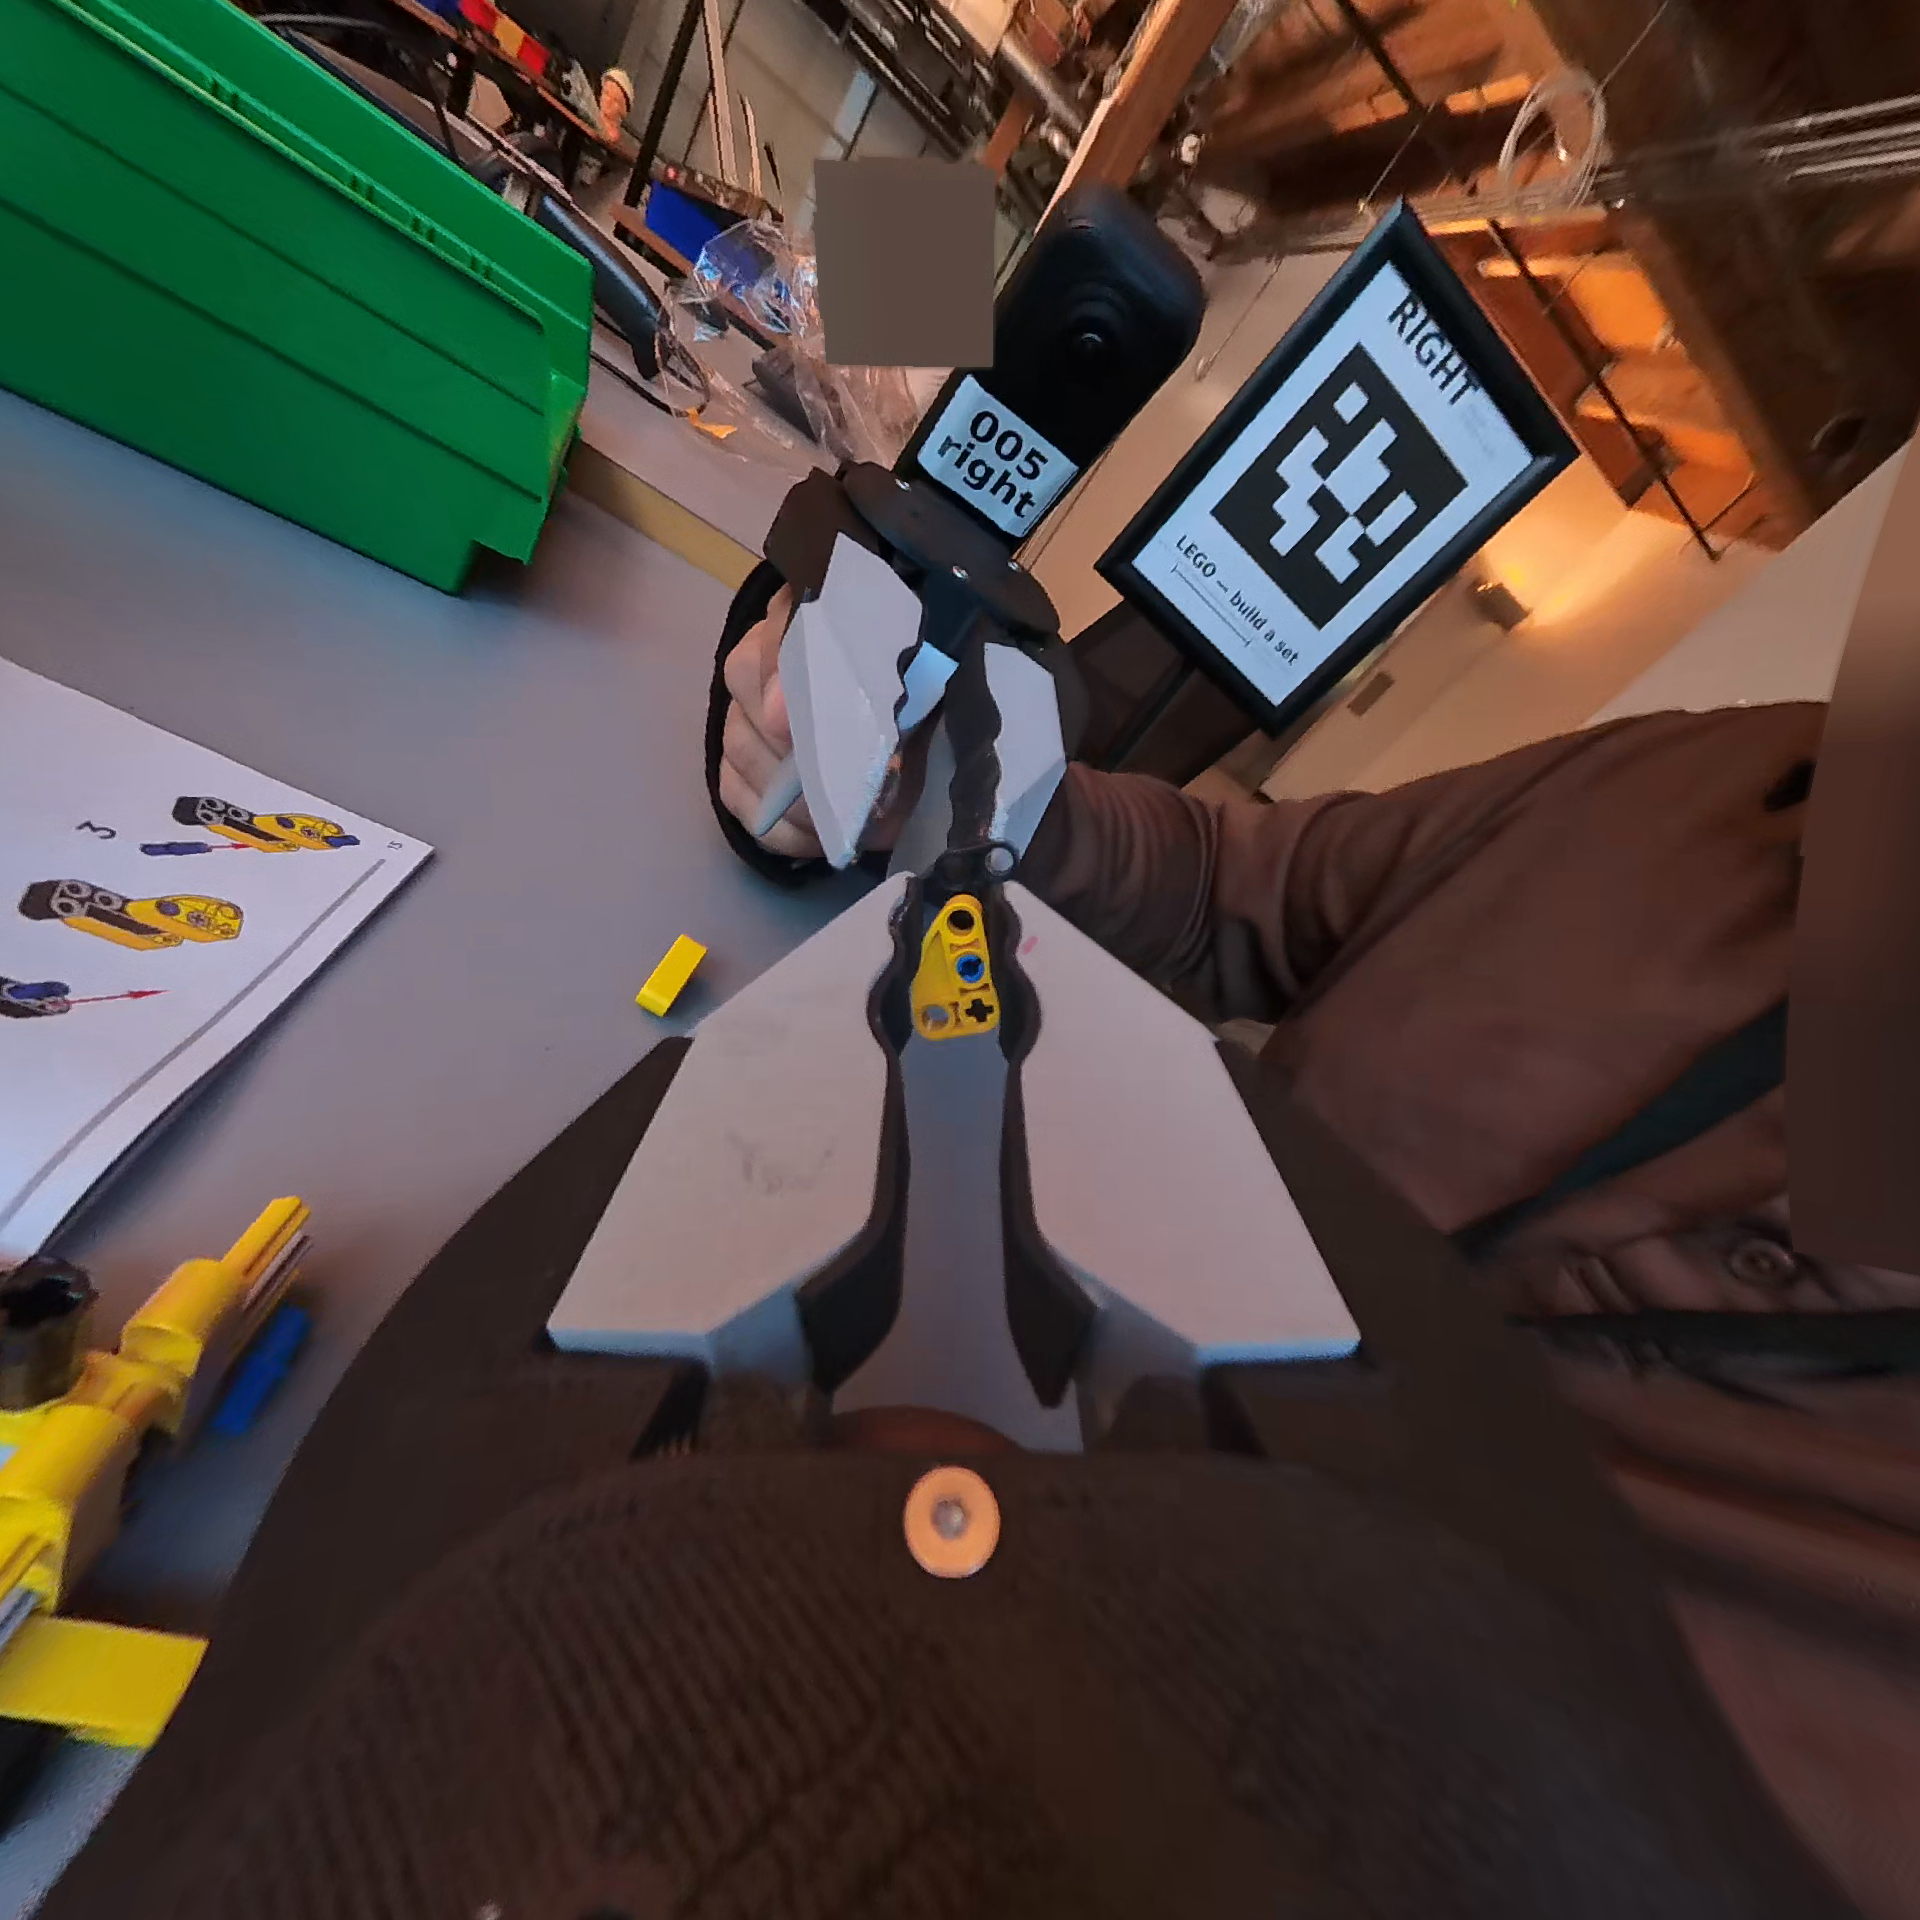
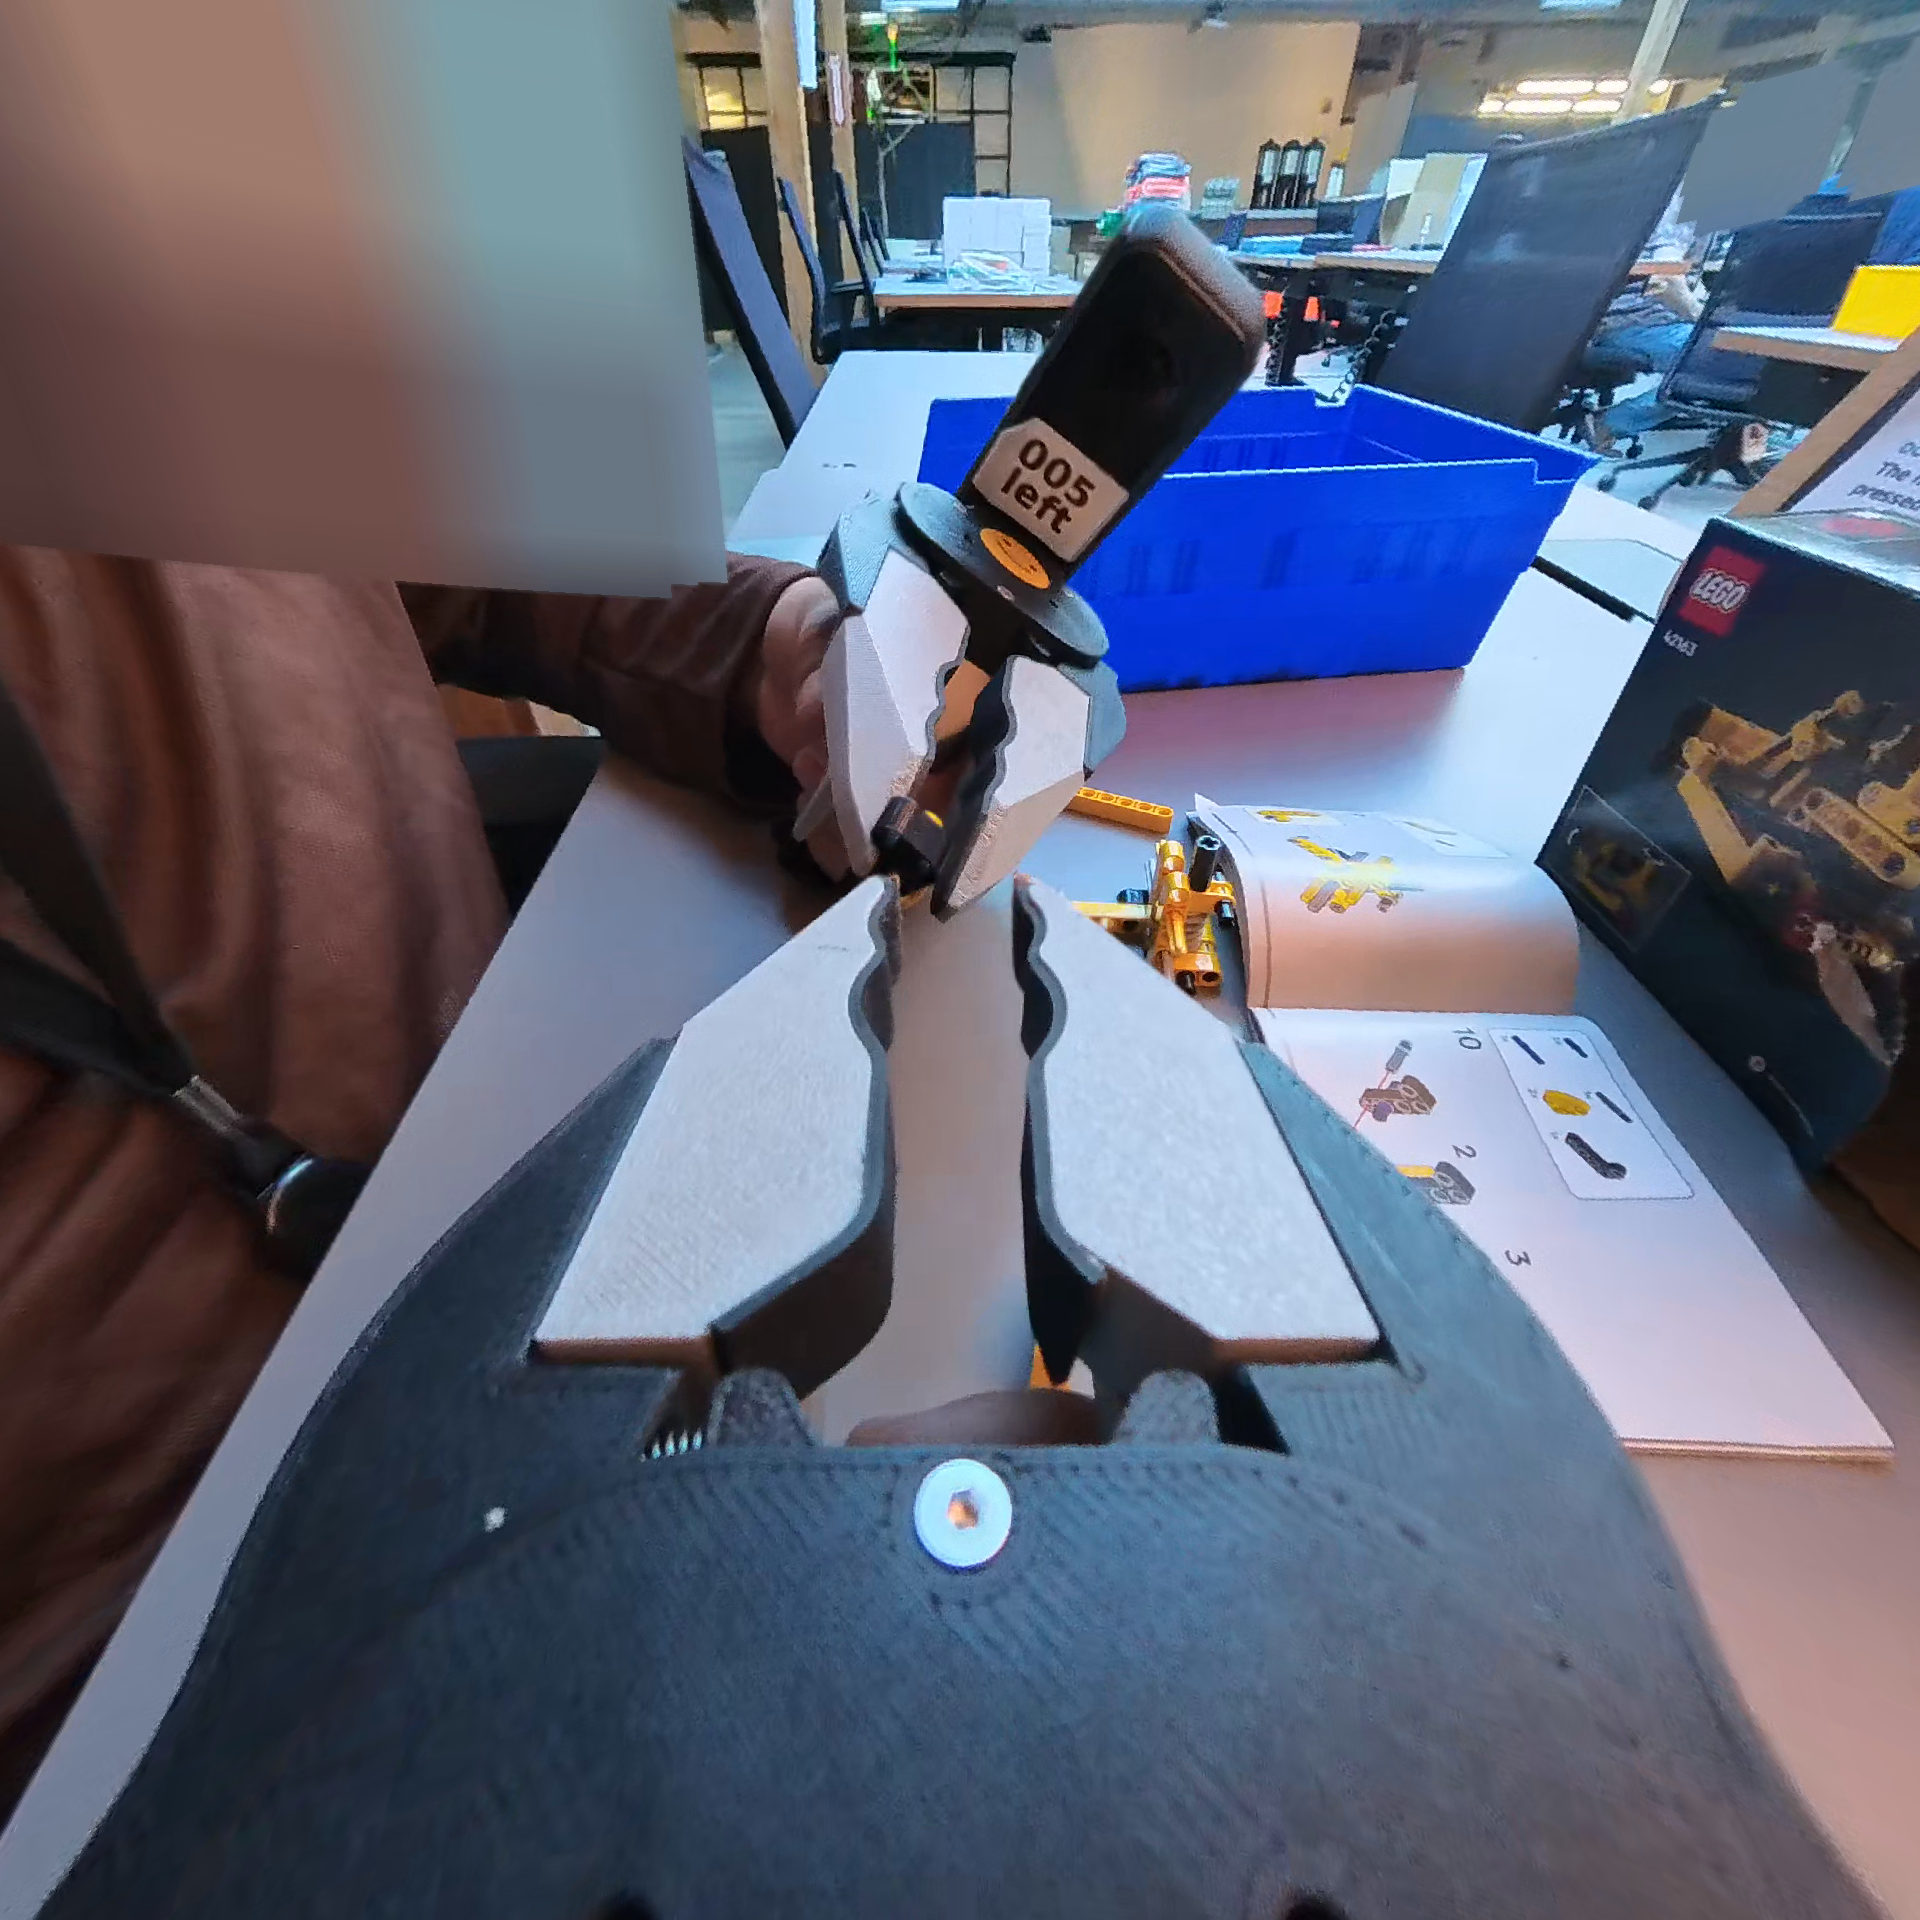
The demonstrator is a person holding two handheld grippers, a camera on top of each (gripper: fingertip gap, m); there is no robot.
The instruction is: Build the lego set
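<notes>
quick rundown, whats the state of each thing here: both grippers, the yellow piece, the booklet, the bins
left gripper: shut on the yellow piece
yellow piece: held off the table, blue pin in its middle hole, black part on its far end
right gripper: open, nothing between its fingers
instruction booklet: open, flat on the table
blue bin: upright, contents hidden
green bin: upright, inside not visible
loose yellow brick: lying on the table

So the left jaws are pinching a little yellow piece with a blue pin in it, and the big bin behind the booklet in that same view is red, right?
Not quite: the bin is green, as the left wrist view shows. The rest holds: the left gripper pinches the small yellow piece with a blue pin, and the instruction booklet lies in front of the bin.
</notes>
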